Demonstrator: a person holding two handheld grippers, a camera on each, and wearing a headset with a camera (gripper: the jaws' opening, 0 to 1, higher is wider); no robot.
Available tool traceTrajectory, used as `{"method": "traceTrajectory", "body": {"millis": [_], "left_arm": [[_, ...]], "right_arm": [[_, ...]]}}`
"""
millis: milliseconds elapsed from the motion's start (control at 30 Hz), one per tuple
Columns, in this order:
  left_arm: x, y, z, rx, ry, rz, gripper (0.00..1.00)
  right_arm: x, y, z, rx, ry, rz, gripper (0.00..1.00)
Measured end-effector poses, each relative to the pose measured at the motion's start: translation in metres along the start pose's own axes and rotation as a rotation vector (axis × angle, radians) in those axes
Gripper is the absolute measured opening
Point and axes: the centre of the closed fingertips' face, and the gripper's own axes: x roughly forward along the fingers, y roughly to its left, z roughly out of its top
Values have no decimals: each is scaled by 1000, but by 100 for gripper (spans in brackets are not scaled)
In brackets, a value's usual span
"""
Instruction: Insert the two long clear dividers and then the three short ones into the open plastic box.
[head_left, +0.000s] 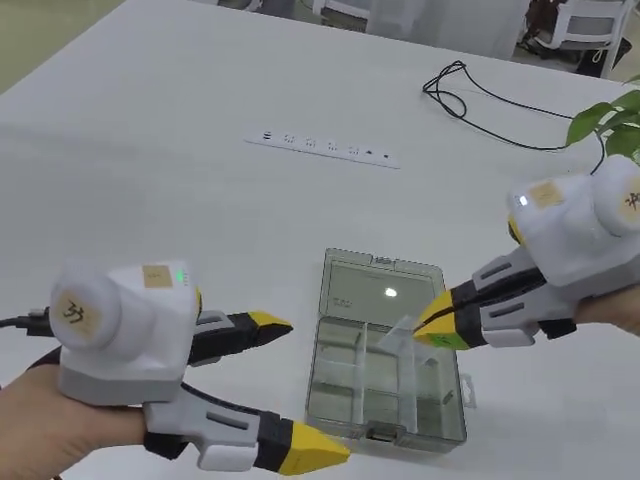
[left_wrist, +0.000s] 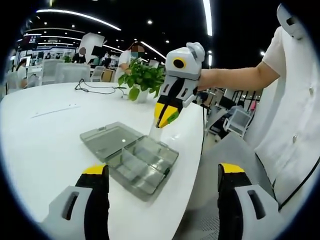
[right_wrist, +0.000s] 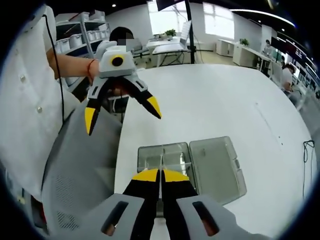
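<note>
Left gripper (head_left: 312, 390) waits at 7 o'clock, jaws wide, empty. Right gripper (head_left: 422, 328), jaws closed on clear divider (head_left: 398, 336), holds it over box (head_left: 390, 432) for insertion.

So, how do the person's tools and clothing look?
The left tool and right tool match: white and grey bodies, black jaws with yellow tips. A black cable leaves the left one. The person wears a white buttoned shirt and red wristband.

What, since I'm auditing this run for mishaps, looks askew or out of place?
Only the clear divider, pinched in the right gripper, hangs tilted over the open plastic box rather than seated; probably just mid-insertion. Nothing looks spilled or damaged.
</note>
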Motion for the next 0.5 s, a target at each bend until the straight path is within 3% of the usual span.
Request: {"method": "traceTrajectory", "body": {"millis": [200,500], "left_arm": [[1,2,-3,0,7,4,100],[3,2,-8,4,23,4,100]], "right_arm": [[10,-6,-11,13,2,-1,3],[12,-7,-17,17,-1,-8,3]]}}
